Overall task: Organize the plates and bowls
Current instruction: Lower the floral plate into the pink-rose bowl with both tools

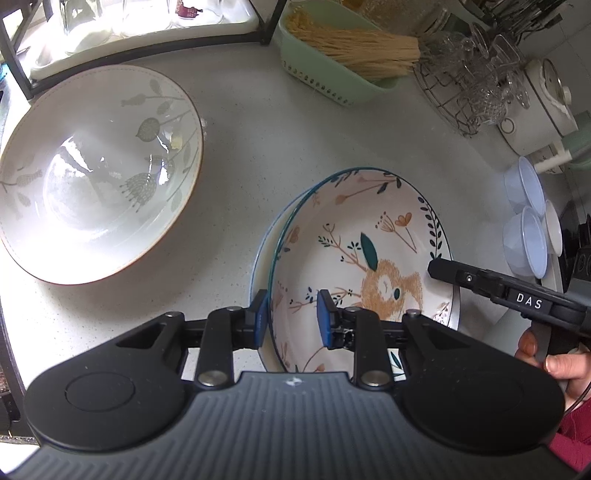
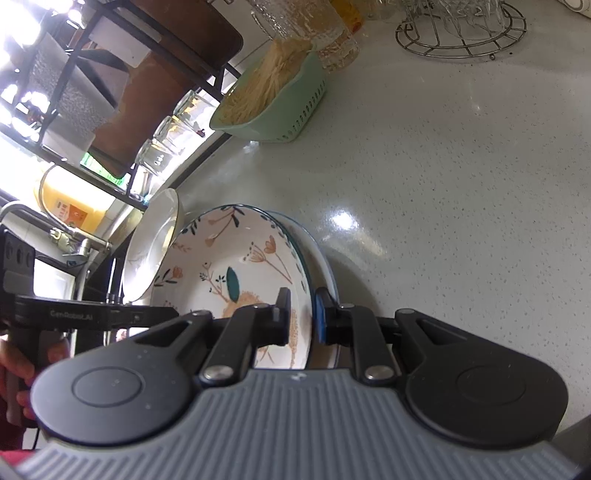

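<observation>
A floral plate with a teal rim (image 1: pixel 369 251) sits on top of a second plate (image 1: pixel 258 266) on the grey counter. My left gripper (image 1: pixel 291 319) straddles the near-left rim of the floral plate, one blue pad inside and one outside, with a gap at the inner pad. My right gripper (image 2: pixel 301 317) is closed on the same plate's (image 2: pixel 236 266) opposite rim; its body shows in the left wrist view (image 1: pixel 498 288). A large white bowl with grey leaf print (image 1: pixel 92 173) stands to the left on the counter.
A green basket of noodles (image 1: pixel 343 55) and a wire rack of glasses (image 1: pixel 476 85) stand at the back. Small pale plastic bowls (image 1: pixel 528 218) sit at the right. A dish rack with a white tray (image 1: pixel 147 29) is at the back left.
</observation>
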Motion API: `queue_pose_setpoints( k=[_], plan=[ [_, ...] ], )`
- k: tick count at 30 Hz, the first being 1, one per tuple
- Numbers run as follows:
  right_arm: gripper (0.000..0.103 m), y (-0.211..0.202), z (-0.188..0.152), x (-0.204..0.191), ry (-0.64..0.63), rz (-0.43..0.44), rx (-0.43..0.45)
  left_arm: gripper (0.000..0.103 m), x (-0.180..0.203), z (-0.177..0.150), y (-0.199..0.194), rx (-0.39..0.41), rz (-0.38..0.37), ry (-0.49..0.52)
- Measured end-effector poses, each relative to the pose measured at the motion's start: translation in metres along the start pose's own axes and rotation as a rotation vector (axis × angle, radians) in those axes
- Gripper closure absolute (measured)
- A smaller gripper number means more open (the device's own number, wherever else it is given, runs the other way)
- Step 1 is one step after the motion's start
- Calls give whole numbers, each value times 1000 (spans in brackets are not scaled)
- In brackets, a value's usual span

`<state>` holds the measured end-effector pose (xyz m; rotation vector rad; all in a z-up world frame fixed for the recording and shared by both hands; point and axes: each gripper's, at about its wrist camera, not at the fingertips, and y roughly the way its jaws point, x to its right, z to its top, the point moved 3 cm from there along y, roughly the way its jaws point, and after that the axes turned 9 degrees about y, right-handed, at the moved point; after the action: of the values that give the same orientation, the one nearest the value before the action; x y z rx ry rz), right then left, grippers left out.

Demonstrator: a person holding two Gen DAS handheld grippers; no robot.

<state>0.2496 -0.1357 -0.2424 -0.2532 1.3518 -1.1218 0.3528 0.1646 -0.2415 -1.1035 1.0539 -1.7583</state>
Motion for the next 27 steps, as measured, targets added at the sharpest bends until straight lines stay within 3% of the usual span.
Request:
queue_pose_setpoints(
  k=[13, 22, 27],
  plan=[
    [84, 0, -2, -3, 34, -21, 26, 72, 1, 1, -7, 8, 70, -123],
    [84, 4, -1, -11, 6, -76, 7, 72, -23, 2, -22, 64, 35, -348],
    [84, 7, -1, -15, -18, -105, 5, 72, -27, 3, -29, 78, 29, -362]
  ],
)
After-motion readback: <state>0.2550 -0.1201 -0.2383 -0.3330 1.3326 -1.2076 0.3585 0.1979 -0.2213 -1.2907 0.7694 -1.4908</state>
